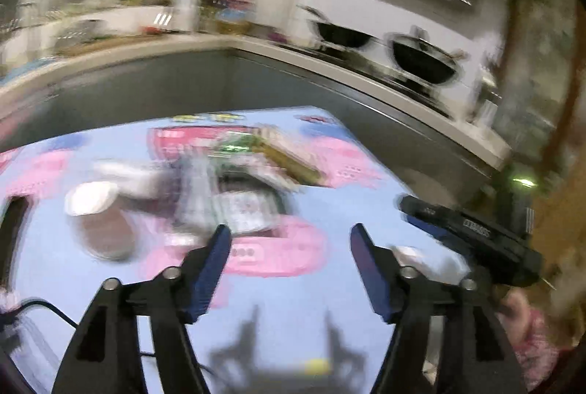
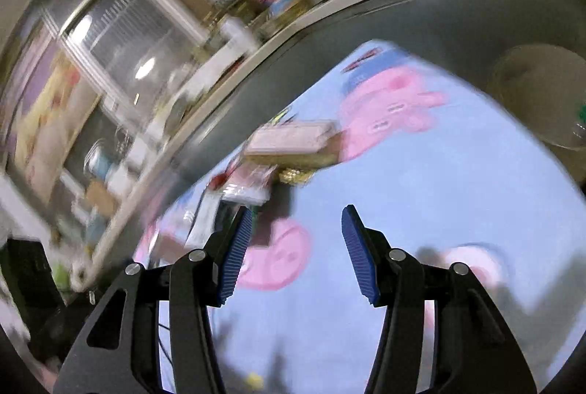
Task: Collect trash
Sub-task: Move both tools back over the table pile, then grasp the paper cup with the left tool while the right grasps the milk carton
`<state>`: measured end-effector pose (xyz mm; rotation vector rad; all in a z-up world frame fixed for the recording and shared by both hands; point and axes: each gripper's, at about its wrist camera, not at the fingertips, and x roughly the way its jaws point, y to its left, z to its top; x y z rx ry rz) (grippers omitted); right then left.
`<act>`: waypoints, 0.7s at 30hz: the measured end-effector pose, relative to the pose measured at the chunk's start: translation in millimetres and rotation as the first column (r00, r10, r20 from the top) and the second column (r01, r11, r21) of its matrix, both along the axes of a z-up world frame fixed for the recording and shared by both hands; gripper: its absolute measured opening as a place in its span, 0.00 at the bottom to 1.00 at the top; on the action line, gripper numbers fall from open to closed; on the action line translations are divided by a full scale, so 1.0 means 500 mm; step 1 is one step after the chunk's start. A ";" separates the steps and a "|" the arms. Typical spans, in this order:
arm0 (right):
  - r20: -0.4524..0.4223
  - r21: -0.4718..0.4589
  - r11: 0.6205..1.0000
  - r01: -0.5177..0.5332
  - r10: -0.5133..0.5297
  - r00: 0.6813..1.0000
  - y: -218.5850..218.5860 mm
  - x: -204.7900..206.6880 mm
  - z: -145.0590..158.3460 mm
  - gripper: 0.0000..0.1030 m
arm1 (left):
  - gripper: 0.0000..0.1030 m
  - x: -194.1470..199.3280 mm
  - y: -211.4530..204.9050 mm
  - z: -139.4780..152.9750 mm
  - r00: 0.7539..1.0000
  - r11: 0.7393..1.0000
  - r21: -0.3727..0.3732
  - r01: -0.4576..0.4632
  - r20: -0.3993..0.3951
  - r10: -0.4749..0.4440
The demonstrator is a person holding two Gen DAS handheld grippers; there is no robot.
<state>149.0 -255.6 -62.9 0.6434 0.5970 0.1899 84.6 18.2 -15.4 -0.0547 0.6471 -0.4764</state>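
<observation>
Both hand-held grippers, left [image 1: 291,240] and right [image 2: 296,221], are hovering with jaws apart, gripping nothing, over the light-blue pig-print counter [image 1: 293,302]; blurred pile of wrappers and cartons [image 1: 238,181] is lying just ahead.

Right gripper [image 2: 296,247] fingers [image 2: 236,254] spread and empty, blurred wrappers [image 2: 289,152] ahead on blue cartoon tablecloth [image 2: 457,192]

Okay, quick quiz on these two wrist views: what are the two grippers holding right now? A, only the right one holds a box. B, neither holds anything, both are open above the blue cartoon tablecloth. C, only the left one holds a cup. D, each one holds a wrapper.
B: the left gripper and the right gripper both show spread fingers with only the tablecloth between them; the blurred trash pile lies ahead, untouched.
</observation>
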 end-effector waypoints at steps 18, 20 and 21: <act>-0.151 -0.168 0.943 -0.287 0.263 0.953 0.343 0.232 0.000 0.67 | 0.90 0.202 0.186 -0.125 0.959 0.955 0.088 -0.284 0.008 0.284; -0.165 -0.205 0.935 -0.288 0.257 0.952 0.357 0.251 -0.007 0.68 | 0.90 0.211 0.181 -0.137 0.960 0.954 0.101 -0.281 0.008 0.281; -0.174 -0.218 0.933 -0.287 0.252 0.952 0.364 0.262 -0.014 0.68 | 0.90 0.218 0.179 -0.143 0.960 0.953 0.111 -0.281 0.011 0.281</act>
